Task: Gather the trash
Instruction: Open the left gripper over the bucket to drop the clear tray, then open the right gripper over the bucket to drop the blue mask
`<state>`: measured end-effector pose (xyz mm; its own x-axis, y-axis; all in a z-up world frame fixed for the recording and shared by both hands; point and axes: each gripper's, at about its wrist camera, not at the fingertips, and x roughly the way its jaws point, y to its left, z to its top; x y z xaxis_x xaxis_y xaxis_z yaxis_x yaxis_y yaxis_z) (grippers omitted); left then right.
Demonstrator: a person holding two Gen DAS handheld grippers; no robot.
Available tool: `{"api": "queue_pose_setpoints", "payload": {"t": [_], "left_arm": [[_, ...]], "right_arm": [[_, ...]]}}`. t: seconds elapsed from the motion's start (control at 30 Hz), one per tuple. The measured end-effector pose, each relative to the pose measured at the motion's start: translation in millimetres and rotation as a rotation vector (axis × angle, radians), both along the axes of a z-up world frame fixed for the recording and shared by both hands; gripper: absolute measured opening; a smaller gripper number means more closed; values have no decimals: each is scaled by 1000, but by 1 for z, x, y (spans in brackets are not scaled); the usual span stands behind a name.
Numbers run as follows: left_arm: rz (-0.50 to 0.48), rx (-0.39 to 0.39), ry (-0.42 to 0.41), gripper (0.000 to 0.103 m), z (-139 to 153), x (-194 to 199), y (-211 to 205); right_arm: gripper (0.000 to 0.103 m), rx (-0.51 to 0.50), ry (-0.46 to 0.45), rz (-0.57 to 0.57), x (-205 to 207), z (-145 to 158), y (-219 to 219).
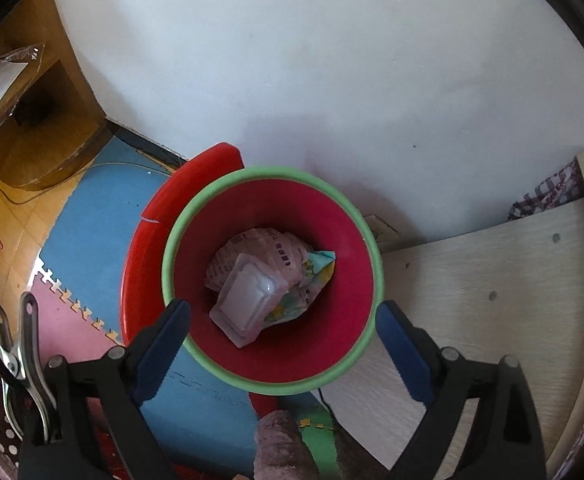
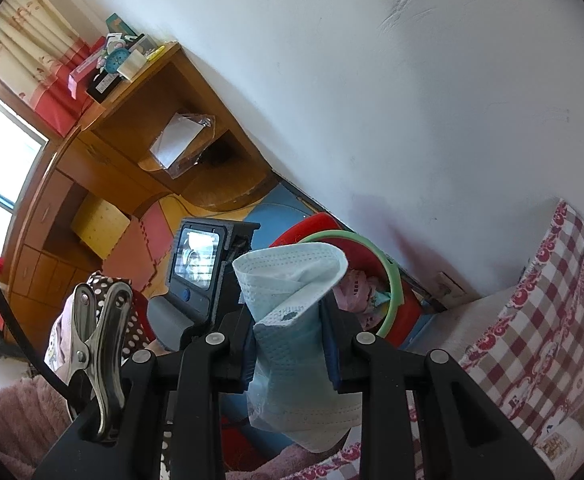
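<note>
**A:** Where is the trash, and what holds it?

**B:** The right gripper (image 2: 288,344) has its fingers clamped on a pale blue face mask (image 2: 292,304). The mask is folded; its top sticks up past the fingertips and its lower part hangs down below them. The red bin (image 1: 272,280) with a green rim stands on the floor by the white wall, beyond the mask and slightly to its right in the right wrist view.

**A:** And the other gripper?

**B:** The left gripper (image 1: 282,340) points steeply down over the bin. Its blue fingers are spread wide with nothing between them, one near each side of the rim. Inside the bin lie a clear plastic tray (image 1: 248,300) and crumpled printed wrappers (image 1: 292,260).

**A:** So what would make the drop go well?

**B:** My judgement: the mask is not yet over the opening. It should be carried farther until it hangs above the middle of the bin, well inside the green rim, then released. Because the mask is light and floppy, letting go low would help, or it may drape over the rim. The left gripper sits right above the opening and probably should clear off first, so the two do not collide.
</note>
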<state>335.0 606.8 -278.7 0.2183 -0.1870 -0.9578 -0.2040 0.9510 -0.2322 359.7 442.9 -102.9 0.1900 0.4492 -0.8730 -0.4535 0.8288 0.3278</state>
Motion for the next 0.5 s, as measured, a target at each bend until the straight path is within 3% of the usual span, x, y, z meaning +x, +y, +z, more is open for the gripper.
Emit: {"api": "queue_pose_setpoints", "payload": {"t": [0.5], "left_arm": [[136,-25,-3,96,19,-26,31]], "right_arm": [[28,-22,65,-33,17,-39,20]]}}
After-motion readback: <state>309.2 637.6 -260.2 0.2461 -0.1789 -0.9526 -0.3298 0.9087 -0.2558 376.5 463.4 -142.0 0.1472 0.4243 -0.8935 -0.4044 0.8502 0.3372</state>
